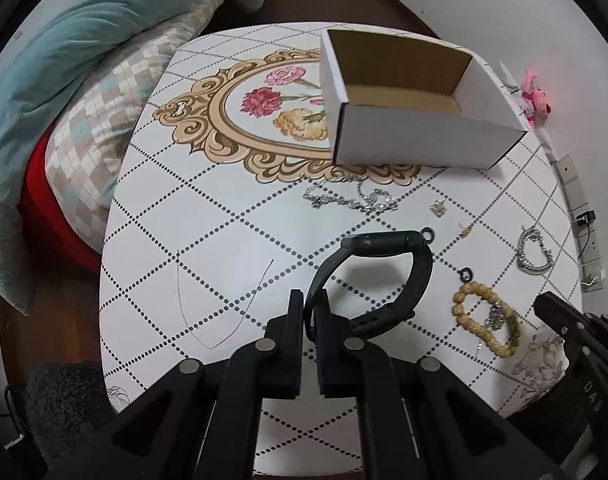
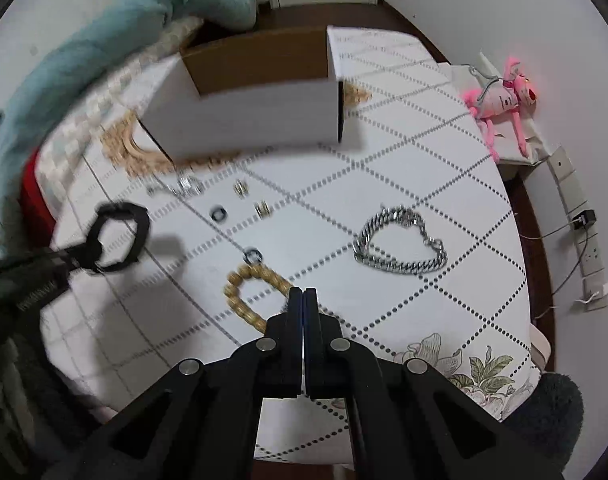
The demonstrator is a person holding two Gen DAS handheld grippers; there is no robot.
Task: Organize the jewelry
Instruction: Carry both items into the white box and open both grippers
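My left gripper [image 1: 310, 300] is shut on the strap of a black watch [image 1: 378, 264] and holds it above the table; the watch also shows in the right wrist view [image 2: 117, 238]. An open white cardboard box [image 1: 416, 100] stands at the back of the table. A beaded bracelet [image 1: 484, 316], a silver chain bracelet [image 2: 400, 240], a silver necklace [image 1: 352, 196], two small gold earrings [image 1: 439, 208] and dark rings [image 1: 466, 274] lie on the table. My right gripper [image 2: 304, 294] is shut and empty, above the beaded bracelet [image 2: 251, 292].
The table [image 1: 207, 216] has a white dotted-diamond cloth with a floral medallion. A thin wire [image 1: 219, 312] lies at its left. A bed with teal bedding [image 1: 63, 80] is to the left. A pink plush toy [image 2: 504, 96] and power strips [image 2: 584, 240] are along the right wall.
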